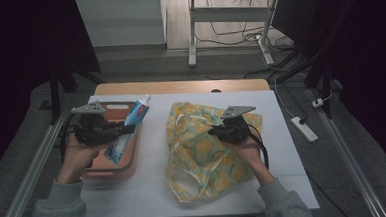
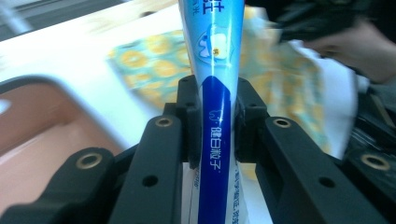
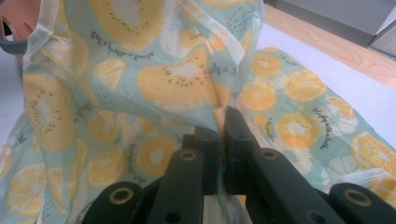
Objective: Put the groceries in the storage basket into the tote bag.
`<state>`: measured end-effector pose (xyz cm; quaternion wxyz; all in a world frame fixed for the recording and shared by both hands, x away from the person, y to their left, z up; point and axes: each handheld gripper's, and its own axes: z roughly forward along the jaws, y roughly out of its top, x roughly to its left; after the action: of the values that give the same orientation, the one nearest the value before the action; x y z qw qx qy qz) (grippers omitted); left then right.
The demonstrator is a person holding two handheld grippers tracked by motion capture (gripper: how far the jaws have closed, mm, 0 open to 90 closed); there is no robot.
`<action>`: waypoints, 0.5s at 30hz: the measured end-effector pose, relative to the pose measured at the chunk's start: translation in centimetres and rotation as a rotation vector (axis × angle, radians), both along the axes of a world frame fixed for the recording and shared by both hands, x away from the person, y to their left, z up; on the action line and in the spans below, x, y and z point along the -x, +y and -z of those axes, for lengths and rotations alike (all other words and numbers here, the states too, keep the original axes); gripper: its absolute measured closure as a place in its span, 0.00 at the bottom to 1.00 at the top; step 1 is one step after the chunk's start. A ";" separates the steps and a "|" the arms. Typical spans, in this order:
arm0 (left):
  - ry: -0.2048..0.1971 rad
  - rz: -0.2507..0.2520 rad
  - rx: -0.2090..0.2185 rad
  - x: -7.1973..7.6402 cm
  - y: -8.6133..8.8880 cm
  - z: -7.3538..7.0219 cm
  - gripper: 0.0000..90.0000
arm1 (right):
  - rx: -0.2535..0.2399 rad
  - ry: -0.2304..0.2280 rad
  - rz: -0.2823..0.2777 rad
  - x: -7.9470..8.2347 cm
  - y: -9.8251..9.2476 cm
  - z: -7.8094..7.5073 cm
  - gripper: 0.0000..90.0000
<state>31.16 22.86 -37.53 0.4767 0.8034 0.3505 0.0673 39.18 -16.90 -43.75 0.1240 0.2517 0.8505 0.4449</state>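
the fruit-print bag (image 1: 203, 148) lay on the white table (image 1: 295, 183). the right gripper (image 1: 218, 132) had its jaws closed on a fold of the bag's cloth. left of the bag, the left gripper (image 1: 124, 128) clamped a blue toothpaste tube (image 1: 131, 122) above an orange tray (image 1: 129, 169).

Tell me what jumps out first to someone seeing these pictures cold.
The fruit-print bag in yellow and mint, spread across the white table right of centre, draws the eye first; the right gripper is shut on a fold of its cloth. Next comes the blue toothpaste tube, clamped between the left gripper jaws above the orange bin at the table's left.
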 end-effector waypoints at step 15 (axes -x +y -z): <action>0.009 0.264 -0.163 2.6 -10.6 0.9 0.84 | -0.047 0.011 0.004 -0.1 -0.3 -0.4 0.96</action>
<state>28.58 12.24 -38.47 0.4132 0.8787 0.2373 0.0287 39.28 -17.16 -43.36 0.1142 0.2586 0.8401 0.4629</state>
